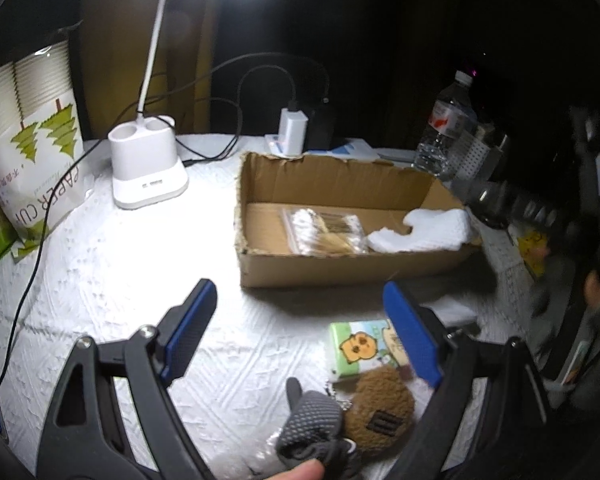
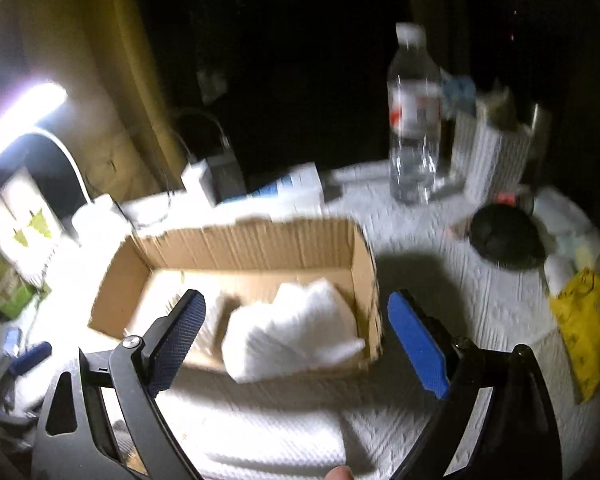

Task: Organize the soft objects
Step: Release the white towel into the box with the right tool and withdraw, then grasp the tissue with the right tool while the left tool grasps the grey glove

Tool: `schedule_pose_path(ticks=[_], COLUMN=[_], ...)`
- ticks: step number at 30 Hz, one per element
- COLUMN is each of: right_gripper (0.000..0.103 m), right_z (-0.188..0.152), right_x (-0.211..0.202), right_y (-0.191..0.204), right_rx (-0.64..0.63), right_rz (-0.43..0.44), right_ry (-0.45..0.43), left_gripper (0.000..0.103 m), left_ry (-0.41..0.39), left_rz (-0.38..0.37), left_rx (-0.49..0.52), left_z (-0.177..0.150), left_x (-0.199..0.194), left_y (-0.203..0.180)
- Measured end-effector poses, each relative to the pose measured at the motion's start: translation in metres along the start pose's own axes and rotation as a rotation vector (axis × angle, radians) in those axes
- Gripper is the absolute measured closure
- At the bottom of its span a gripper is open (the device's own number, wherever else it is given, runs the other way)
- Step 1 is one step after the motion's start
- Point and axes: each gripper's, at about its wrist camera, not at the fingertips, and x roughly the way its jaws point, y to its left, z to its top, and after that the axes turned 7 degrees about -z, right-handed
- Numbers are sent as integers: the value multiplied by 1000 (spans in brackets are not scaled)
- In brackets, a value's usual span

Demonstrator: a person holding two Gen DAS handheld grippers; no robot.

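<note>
On the white table, the cardboard box already holds a white cloth. Both claws, left and right, gape empty. Next, the left one should grab the brown plush toy below it.

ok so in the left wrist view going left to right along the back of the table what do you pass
paper cup pack → white desk lamp base → white charger plug → cardboard box → clear water bottle
</note>
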Motion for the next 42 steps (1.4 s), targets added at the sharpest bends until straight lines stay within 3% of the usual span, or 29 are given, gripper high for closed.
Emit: schedule_pose_path(ticks=[7, 13, 23, 42], right_gripper=[8, 8, 8, 8], right_z=[31, 33, 2, -60], right_x=[-18, -32, -41, -65], right_y=[0, -1, -16, -4], right_rx=[43, 43, 60, -75], right_rz=[21, 41, 57, 22], right_ry=[-81, -115, -68, -41], left_gripper=[16, 16, 16, 16], left_ry=[-23, -38, -33, 15], left_rz=[7, 15, 9, -4], left_rx=[-13, -21, -9, 32], left_z=[8, 12, 1, -35], left_x=[-4, -8, -13, -18], left_y=[15, 19, 8, -9])
